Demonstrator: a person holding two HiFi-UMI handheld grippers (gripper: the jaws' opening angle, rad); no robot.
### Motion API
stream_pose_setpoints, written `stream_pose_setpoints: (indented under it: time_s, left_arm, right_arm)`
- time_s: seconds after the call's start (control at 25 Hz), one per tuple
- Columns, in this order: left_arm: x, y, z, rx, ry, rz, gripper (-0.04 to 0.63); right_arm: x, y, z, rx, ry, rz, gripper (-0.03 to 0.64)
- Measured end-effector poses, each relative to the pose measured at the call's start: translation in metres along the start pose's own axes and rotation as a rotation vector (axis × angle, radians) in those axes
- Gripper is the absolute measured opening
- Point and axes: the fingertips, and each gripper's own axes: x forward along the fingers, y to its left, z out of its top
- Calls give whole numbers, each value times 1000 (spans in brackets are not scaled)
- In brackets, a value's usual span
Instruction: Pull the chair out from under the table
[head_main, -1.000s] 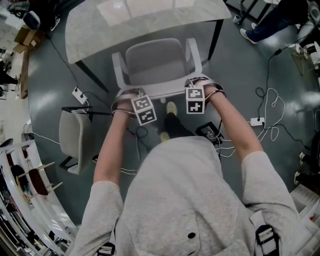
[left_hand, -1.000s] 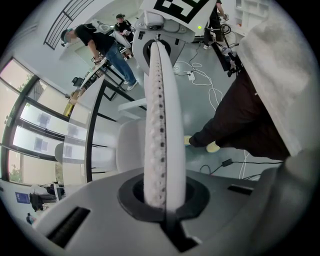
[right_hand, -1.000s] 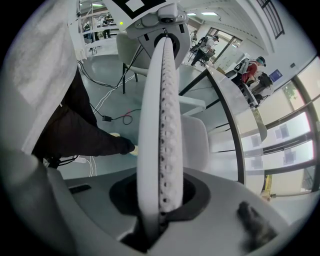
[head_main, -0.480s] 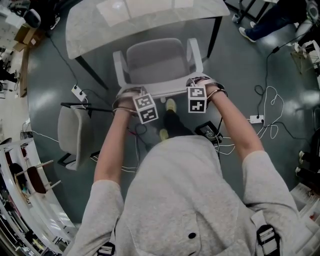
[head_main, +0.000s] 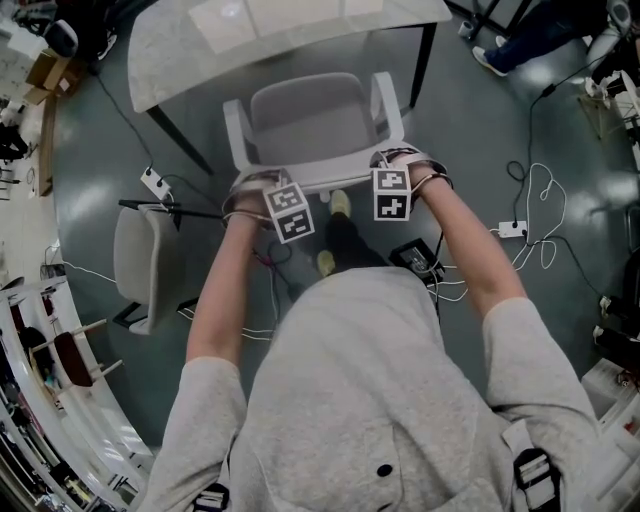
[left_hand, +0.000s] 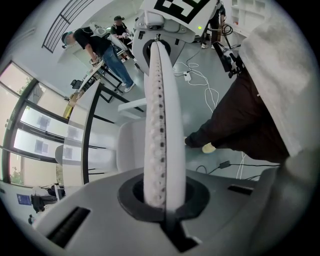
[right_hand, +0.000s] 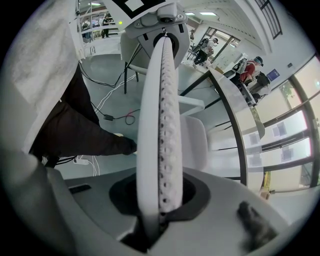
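Chair (head_main: 315, 125) seat front near table (head_main: 180, 50) edge. My left gripper (head_main: 262, 187) and right gripper (head_main: 395, 162) each pinched shut on backrest rim (head_main: 325, 184), one per end, for straight pull.

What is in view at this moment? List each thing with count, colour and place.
table: one, pale marbled top, black legs, top of the head view.
chair: one, light grey, white arms, at the table's near edge.
second chair: one, pale grey, on the floor at left.
power strips: two, white, on the floor either side of the chair.
cables: several, white and black, floor at right.
black box: one, floor by the right arm.
other people: several, background beyond the table.
shoes: two, pale yellow, behind the chair.
left gripper: one, grey, closed on the chair's back, left end.
right gripper: one, grey, closed on the chair's back, right end.
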Motion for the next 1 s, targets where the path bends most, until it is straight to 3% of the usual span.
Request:
stream_pose_setpoints:
  time_s: [1.0]
  left_arm:
    - [-12, -39, 11, 7, -1, -1, 15]
  right_arm:
    - [-13, 41, -6, 3, 0, 1, 77]
